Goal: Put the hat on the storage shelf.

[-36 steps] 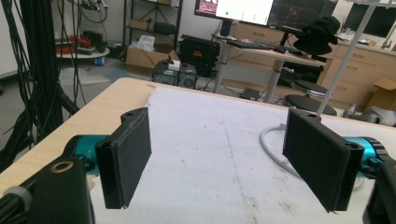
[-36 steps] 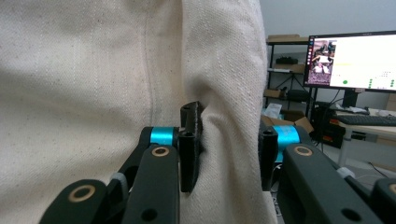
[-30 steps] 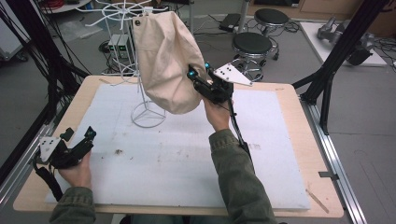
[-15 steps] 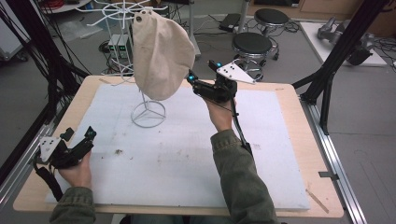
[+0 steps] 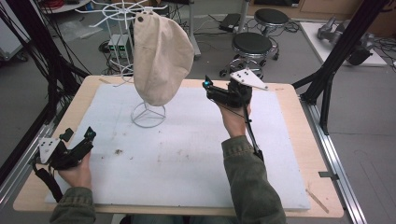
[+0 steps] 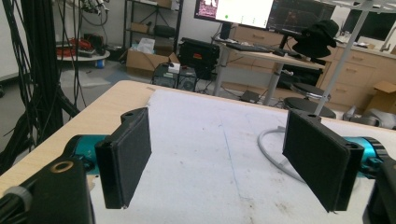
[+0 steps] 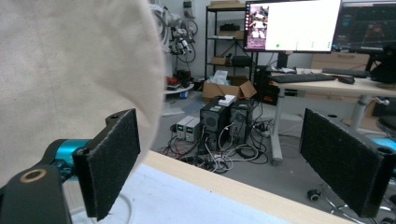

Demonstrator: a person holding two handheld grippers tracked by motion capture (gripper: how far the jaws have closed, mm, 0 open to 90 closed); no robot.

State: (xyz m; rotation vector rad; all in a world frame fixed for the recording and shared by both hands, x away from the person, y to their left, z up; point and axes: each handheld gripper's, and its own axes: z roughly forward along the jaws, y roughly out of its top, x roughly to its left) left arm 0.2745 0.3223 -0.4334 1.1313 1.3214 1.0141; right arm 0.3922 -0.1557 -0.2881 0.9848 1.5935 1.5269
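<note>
A beige cloth cap (image 5: pixel 161 56) hangs on a white wire stand (image 5: pixel 147 112) at the back left of the white-covered surface (image 5: pixel 187 158). The right claw (image 5: pixel 212 91), released with jaws wide, is held just beside it, apart from the cloth. The left claw (image 5: pixel 77 144), also released, rests near the front left edge. The cap looks light, soft and floppy; its lower edge seems the best place to pinch.

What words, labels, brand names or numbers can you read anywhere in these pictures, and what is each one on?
None can be read.
Monitor in the right gripper view: bright window with a small picture, text too blurred.
Monitor in the left gripper view: the same, too blurred.
Beige cap on the wire stand: no print visible.
</note>
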